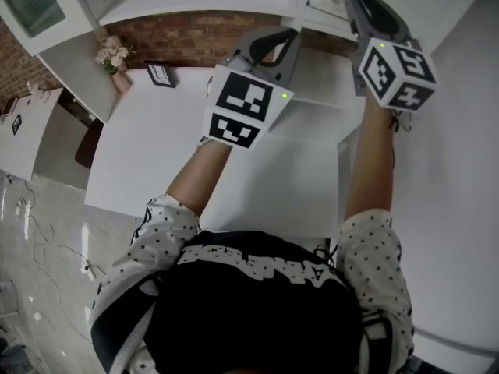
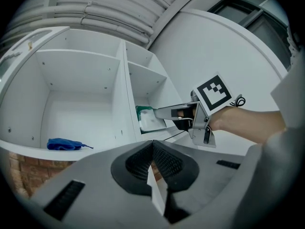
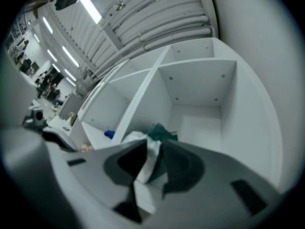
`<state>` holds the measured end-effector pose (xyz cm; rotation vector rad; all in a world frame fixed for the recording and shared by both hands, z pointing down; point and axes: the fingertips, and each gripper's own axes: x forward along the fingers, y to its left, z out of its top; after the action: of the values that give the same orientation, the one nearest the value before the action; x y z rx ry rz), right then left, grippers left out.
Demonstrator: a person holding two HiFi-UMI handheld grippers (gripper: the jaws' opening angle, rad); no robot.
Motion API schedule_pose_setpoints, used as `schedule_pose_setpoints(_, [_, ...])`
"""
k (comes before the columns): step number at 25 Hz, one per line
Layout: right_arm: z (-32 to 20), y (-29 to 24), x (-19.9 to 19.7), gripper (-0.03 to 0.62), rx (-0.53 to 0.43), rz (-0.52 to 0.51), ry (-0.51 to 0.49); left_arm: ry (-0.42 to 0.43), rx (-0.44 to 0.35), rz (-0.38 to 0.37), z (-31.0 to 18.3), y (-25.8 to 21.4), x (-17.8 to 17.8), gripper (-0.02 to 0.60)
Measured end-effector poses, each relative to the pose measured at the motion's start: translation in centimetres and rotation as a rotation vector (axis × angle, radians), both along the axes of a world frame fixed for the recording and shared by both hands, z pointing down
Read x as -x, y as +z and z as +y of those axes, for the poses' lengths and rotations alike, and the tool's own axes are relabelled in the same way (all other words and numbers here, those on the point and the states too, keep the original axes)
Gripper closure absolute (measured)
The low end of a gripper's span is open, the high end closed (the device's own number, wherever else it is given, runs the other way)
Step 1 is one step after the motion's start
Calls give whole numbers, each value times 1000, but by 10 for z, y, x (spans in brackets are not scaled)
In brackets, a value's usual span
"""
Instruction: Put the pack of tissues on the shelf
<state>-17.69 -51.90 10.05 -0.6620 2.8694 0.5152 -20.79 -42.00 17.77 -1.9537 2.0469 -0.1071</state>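
Gripping pack of tissues [image 3: 158,133], right gripper [image 3: 153,148] faces an open shelf compartment [image 3: 200,116].

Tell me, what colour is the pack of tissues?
The pack of tissues is white with green; the left gripper view shows it best.

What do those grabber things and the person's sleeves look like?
The left gripper and the right gripper are both grey plastic with black pads. Each carries a white cube printed with black square markers and a tiny green light. The sleeves are white with small black dots.
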Motion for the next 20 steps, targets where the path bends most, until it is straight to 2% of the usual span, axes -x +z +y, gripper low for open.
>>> schedule_pose_setpoints(4, [-2,1,2,481,6,-4,1,-14,5,-10,6,2,0,548])
schedule_pose_setpoints(11, [10,1,-18,484,2,-93,-6,-19,-15,2,22,4,-2,548])
schedule_pose_setpoints(15, [37,3,-39,501,5,-189,-65,-20,-13,13,30,9,-4,548])
schedule_pose_setpoints(20, [79,14,-55,551,13,-227,-167,8,-13,28,45,14,-15,548])
